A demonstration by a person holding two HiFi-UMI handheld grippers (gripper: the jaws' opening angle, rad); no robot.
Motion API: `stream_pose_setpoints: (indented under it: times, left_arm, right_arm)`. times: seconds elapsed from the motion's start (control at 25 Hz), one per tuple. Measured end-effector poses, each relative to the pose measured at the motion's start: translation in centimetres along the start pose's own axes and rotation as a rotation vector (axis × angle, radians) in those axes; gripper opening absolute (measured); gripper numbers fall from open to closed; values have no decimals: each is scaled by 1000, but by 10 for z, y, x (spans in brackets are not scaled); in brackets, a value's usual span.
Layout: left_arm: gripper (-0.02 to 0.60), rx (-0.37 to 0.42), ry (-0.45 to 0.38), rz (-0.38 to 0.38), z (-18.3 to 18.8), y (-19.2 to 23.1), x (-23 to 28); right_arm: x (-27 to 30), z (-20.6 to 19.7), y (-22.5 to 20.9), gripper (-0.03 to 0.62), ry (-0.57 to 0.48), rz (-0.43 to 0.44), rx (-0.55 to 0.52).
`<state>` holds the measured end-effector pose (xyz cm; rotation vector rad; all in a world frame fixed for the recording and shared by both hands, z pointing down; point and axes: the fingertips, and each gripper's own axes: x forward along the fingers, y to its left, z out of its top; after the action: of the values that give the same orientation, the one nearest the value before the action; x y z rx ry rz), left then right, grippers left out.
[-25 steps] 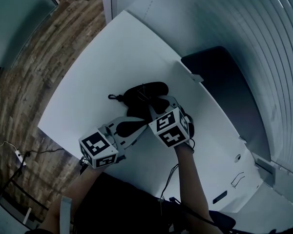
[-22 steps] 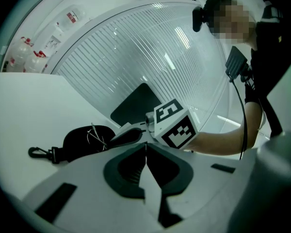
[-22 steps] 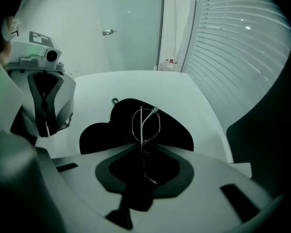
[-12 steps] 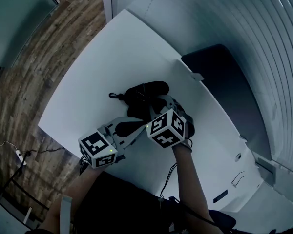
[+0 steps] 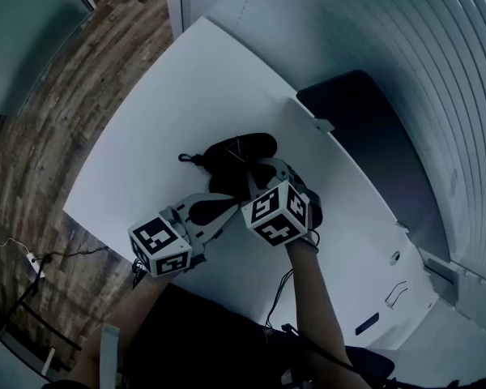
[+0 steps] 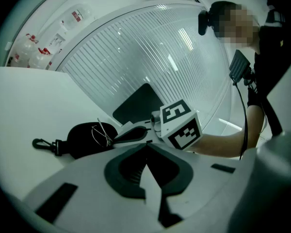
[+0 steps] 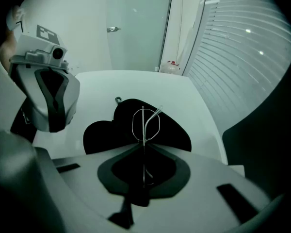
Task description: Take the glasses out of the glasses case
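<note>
A black glasses case (image 5: 245, 147) lies open on the white table (image 5: 162, 112), also seen in the left gripper view (image 6: 82, 139) and the right gripper view (image 7: 177, 132). Thin wire-framed glasses (image 7: 145, 123) stand up out of it (image 6: 103, 134). My right gripper (image 7: 144, 148) points steeply down over the case (image 5: 255, 173). Its jaws have just been closing and now pinch the glasses' frame between the pads. My left gripper (image 5: 233, 204) hovers just beside the case's near edge. It is shut with nothing in it (image 6: 146, 144), as the right gripper view also shows (image 7: 52, 125).
A clip (image 5: 183, 159) hangs off the case's left end. A dark panel (image 5: 360, 128) stands past the table's far right edge. Wooden floor (image 5: 57, 96) lies to the left. Slatted blinds (image 5: 437, 63) line the right side. Bottles (image 6: 39, 52) stand far off.
The right gripper's cube has rolled slightly over the case. The left gripper and the case have stayed where they were.
</note>
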<state>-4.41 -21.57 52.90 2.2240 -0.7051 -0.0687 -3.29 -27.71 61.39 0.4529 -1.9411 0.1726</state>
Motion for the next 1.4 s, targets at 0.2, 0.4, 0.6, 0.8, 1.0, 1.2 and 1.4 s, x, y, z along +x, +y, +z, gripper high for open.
stream_pose_setpoints:
  times: [0.2,0.4,0.6,0.8,1.0,1.2,1.4]
  left_arm:
    - [6,11,-7,-6,4,-4,-2]
    - [6,26,-12,-18,8,-9,-4]
    - [6,54,-8,-42,13,-21,-5]
    - [6,79,-4,-68,17,-34,-5]
    - [6,100,11,-89,17,-45,-2]
    - [6,119,29,-114,17,-55,1]
    - [6,130,45,-143,14,-65,6]
  right_arm:
    - [-8,3,0,35,-23,-12,26]
    - [-17,8,0,35,-50,-30,58]
    - [-28,10,3,35,-67,-50,81]
    - [-42,11,4,35,-89,-83,106]
    - [-55,8,5,35,-114,-106,150]
    - [-67,8,7,35,-140,-127,196]
    - [-77,4,9,35,-157,-152,229]
